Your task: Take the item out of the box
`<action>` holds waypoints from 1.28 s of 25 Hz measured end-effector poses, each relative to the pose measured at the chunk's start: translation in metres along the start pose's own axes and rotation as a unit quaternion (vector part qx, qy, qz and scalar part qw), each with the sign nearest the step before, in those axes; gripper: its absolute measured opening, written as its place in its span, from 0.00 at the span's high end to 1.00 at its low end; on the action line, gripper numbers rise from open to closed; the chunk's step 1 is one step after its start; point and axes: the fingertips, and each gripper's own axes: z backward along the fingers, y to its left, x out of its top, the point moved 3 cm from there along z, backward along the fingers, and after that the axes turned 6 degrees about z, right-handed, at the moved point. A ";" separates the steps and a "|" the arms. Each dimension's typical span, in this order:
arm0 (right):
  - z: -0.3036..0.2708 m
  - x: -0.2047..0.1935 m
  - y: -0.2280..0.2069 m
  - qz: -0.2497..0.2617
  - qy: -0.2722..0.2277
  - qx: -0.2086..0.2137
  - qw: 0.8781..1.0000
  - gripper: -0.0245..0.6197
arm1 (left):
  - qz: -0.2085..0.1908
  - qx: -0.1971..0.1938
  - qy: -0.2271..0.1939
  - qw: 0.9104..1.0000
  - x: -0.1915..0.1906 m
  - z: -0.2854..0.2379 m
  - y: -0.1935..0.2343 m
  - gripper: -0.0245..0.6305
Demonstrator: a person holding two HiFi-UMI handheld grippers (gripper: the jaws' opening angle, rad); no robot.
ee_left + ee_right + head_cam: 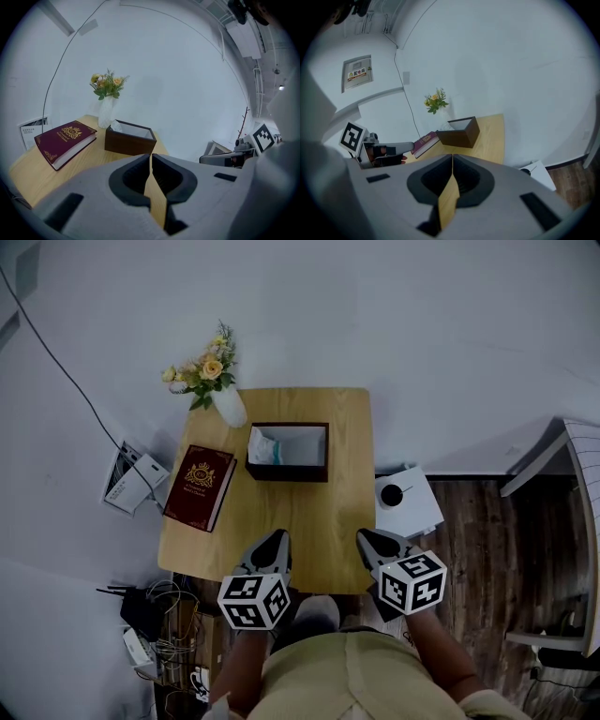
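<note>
Nothing of the task is done yet. The white item (264, 447) is seen lying inside the box (287, 474), at the upper middle of the desk (281, 517). The left tool (277, 540) and right tool (375, 540) are held at the desk's lower edge, well apart from the box, each with jaws pressed together and empty. Reach, grasp and lift-out are judged to be left.

A light wooden table (281, 517) stands against a white wall (422, 324), beside dark plank floor (487, 545).
</note>
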 end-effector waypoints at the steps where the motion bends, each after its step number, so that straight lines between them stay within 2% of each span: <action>1: -0.005 0.003 -0.001 0.000 0.002 0.001 1.000 0.92 | 0.002 0.001 0.002 1.000 0.001 -0.003 0.003 0.91; 13: -0.060 0.035 0.001 0.017 0.022 0.015 1.000 0.92 | 0.011 0.008 0.024 1.000 0.030 -0.042 0.043 0.91; 27: -0.114 0.077 -0.002 0.037 0.029 0.017 0.999 0.92 | 0.017 0.024 -0.001 1.000 0.077 -0.079 0.093 0.91; 32: -0.126 0.088 -0.008 0.034 0.022 0.011 0.999 0.92 | 0.006 0.035 -0.007 0.999 0.089 -0.092 0.107 0.91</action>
